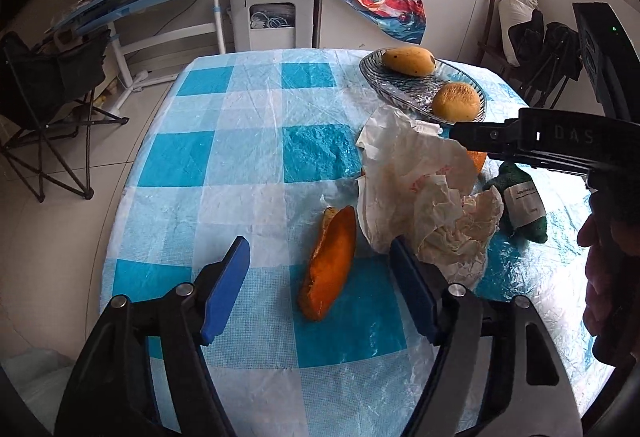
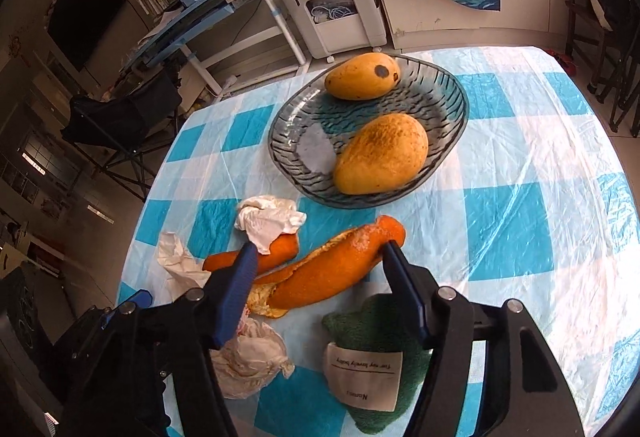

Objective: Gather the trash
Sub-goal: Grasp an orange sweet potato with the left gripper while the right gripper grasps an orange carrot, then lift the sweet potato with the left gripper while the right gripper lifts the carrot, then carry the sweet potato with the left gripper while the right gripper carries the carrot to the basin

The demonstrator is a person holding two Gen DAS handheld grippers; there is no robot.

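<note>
Nothing is looking collected yet: all the trash is lying loose on the checked tablecloth (image 1: 248,165). The left gripper (image 1: 320,289) is hanging spread and empty, one mango peel (image 1: 330,263) between its jaws, no pad touching, with crumpled paper wrappers (image 1: 424,193) just beside. The right gripper (image 2: 316,289) is also spread, straddling another peel (image 2: 332,273), pinching nothing. Two whole mangoes (image 2: 380,153) are sitting in the glass dish (image 2: 448,93). Peels and tissue (image 2: 272,221) are all remaining.
</note>
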